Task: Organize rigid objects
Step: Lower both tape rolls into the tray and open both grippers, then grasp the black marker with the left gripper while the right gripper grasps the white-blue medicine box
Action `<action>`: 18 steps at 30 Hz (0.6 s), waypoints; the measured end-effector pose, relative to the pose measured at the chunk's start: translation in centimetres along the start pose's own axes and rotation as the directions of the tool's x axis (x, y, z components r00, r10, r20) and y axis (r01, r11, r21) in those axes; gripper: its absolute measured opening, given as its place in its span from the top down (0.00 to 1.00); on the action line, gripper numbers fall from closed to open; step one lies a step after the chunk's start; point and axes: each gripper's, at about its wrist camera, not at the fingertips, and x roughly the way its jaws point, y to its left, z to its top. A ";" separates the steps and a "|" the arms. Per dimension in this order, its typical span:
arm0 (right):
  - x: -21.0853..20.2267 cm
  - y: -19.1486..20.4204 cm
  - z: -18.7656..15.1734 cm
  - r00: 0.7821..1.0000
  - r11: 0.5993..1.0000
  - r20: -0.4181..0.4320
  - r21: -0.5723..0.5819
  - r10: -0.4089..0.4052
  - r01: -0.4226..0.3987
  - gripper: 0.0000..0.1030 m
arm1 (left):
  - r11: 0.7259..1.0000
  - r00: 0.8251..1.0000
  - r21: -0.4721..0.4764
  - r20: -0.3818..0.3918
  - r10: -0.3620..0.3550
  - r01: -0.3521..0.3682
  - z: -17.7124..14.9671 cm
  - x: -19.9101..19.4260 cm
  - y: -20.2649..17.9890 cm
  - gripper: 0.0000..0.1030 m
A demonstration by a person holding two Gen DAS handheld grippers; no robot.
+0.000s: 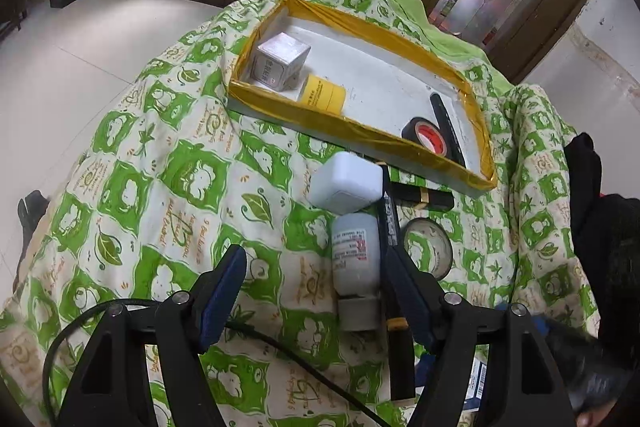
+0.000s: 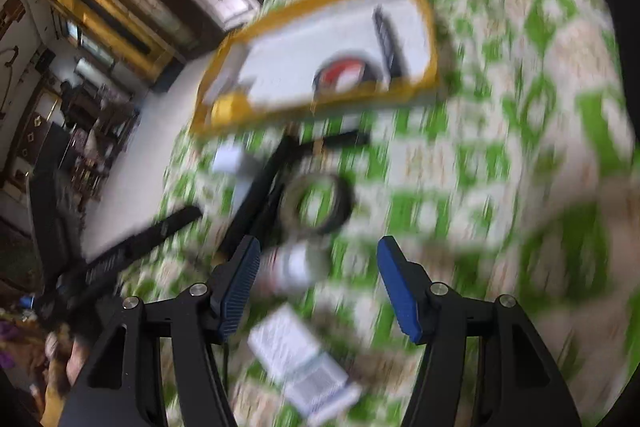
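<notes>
A white tray with a yellow taped rim (image 1: 360,131) lies on the green patterned quilt. It holds a silver box (image 1: 282,61), a yellow roll (image 1: 322,95), a black tape roll (image 1: 426,137) and a black pen (image 1: 446,123). In front of it lie a white block (image 1: 346,183), a white bottle (image 1: 356,255) on its side, a black marker (image 1: 390,223) and a clear tape roll (image 1: 428,247). My left gripper (image 1: 316,255) is open, the bottle lying untouched near its right finger. The right wrist view is blurred: my right gripper (image 2: 318,245) is open over the bottle (image 2: 292,267).
A black bar with a gold band (image 1: 424,197) lies against the tray's front wall. A flat white packet (image 2: 300,359) sits on the quilt under the right gripper. A black cable (image 1: 280,347) crosses the quilt. A person's dark sleeve (image 1: 600,247) is at the right.
</notes>
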 end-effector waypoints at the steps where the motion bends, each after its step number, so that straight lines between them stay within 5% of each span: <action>1: 0.1 0.1 -0.4 1.000 1.000 -0.022 -0.009 -0.001 0.001 0.38 | 1.000 1.000 0.006 -0.007 0.004 -0.004 0.0 0.2 -0.1 0.27; 6: 1.3 1.3 -1.8 0.996 0.996 -0.082 -0.088 -0.039 0.031 0.37 | 1.000 1.000 0.006 -0.023 0.013 -0.013 0.0 0.6 0.0 0.27; 12: 1.6 0.2 -1.9 0.997 0.999 -0.072 -0.042 -0.035 0.032 0.37 | 1.000 1.000 0.023 -0.022 0.015 -0.014 -0.2 0.6 -0.3 0.27; 18: 1.9 0.7 -1.6 0.996 0.997 -0.082 -0.073 -0.032 0.026 0.37 | 0.985 1.000 0.171 -0.024 0.021 -0.016 0.3 1.1 -3.6 0.27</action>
